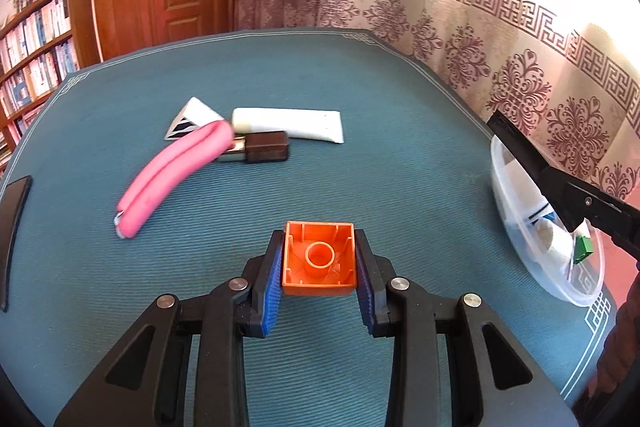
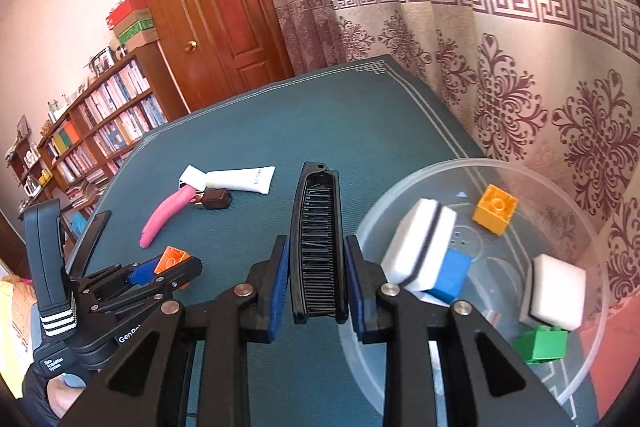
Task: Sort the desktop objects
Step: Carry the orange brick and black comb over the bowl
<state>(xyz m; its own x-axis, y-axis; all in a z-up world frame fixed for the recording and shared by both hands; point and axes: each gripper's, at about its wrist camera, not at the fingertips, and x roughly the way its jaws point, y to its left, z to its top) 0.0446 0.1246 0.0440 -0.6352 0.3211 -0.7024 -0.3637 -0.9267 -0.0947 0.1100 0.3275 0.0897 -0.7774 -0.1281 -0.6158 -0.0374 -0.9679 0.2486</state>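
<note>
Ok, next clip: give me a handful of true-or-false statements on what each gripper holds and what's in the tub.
1. The left gripper is shut on an orange brick. True.
2. The right gripper holds the pink clip. False: it grips a black comb; the pink clip lies on the table.
3. The clear tub holds a yellow brick and a green brick. True.
4. The white tube is in the tub. False: it lies on the blue-green cloth.
</note>
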